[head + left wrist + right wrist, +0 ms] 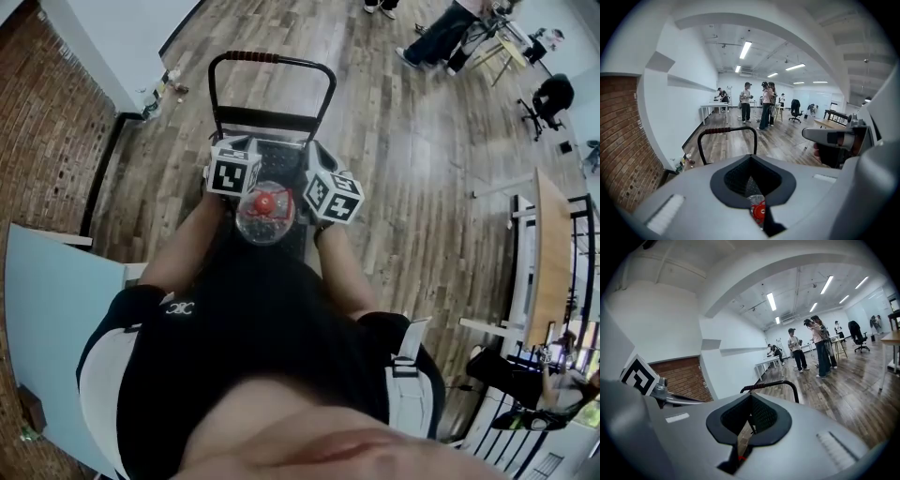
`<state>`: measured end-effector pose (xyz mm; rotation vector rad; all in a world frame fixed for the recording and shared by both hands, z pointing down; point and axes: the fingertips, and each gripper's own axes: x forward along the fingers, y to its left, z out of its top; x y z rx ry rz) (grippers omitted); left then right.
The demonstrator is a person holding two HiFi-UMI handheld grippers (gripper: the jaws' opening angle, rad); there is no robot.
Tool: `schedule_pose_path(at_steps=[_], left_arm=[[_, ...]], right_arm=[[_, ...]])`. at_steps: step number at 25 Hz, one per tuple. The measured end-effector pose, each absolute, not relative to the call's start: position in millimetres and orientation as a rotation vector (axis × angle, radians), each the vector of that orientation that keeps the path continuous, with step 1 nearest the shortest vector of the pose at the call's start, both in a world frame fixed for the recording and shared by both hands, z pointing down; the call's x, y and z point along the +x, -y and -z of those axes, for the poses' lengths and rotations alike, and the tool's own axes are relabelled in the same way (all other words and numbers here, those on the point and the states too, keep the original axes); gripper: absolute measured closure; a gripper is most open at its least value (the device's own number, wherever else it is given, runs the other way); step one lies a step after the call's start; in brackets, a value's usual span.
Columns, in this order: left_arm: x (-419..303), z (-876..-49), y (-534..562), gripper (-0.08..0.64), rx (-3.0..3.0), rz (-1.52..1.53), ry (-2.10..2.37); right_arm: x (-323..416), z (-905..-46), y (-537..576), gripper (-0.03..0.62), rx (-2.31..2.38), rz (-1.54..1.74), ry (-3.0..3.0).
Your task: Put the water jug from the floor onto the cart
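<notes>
The water jug, clear with a red cap, hangs off the floor between my two grippers, just short of the black cart's deck. My left gripper is on its left and my right gripper on its right, both with jaws closed. In the left gripper view the cap shows just under the closed left gripper. Only a red sliver of it shows below the right gripper. Where the jaws hold the jug is hidden. The cart handle stands beyond.
A brick wall and a white wall corner with small bottles at its foot lie to the left. A pale blue panel is at my left, a wooden desk at the right. People stand far across the wood floor.
</notes>
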<state>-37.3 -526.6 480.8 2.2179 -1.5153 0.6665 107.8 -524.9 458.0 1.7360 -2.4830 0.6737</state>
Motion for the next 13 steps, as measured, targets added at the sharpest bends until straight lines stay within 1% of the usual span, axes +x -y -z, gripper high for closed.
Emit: schedule_pose_path(at_steps=[13], left_arm=[[-36.1,-480.2,519.3,0.558,2.245,-0.653,1.468]], right_arm=[[99.6,-460.1,518.6,0.580,1.716,-0.689,2.477]])
